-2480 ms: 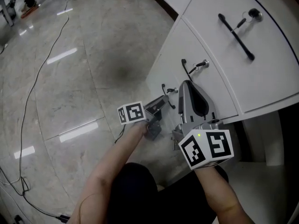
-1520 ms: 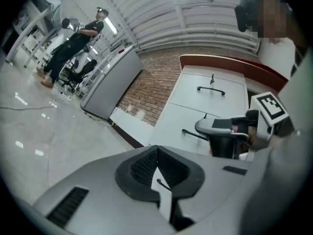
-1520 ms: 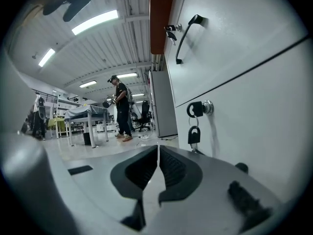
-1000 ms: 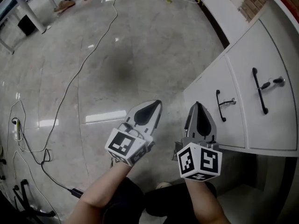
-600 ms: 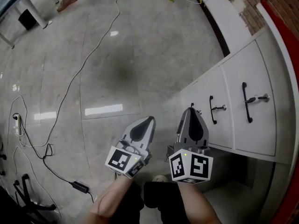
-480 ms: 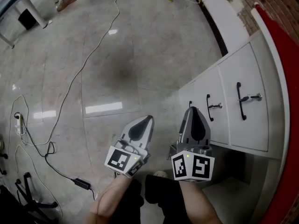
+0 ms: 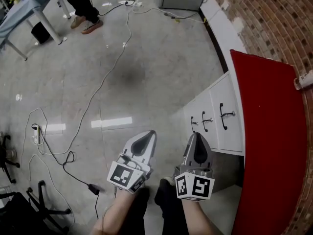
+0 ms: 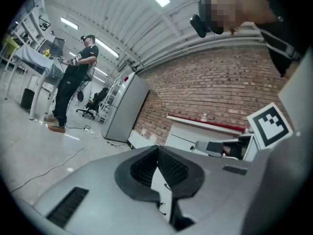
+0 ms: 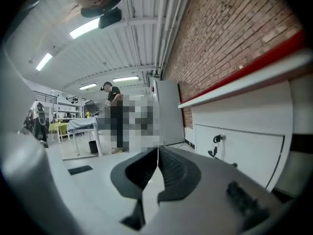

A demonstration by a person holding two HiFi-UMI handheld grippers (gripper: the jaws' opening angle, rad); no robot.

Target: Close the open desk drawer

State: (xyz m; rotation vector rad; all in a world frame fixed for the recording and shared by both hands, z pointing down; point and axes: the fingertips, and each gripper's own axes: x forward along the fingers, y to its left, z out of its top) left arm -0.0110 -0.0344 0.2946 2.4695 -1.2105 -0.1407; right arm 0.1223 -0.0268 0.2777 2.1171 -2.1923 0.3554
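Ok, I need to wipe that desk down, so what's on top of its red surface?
The red desktop looks bare except for one small pale bottle-like thing by the brick wall. Its right part runs out of frame, unseen.

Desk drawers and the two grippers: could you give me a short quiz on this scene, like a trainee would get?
1. True or false: the left gripper and the right gripper both stand wide open.
2. The desk top is: A red, B green, C black.
3. How many black handles show on the white drawer fronts in the head view?
Key: 1 false, both are shut with nothing between them. 2 A. 3 three, and every front looks pushed in.
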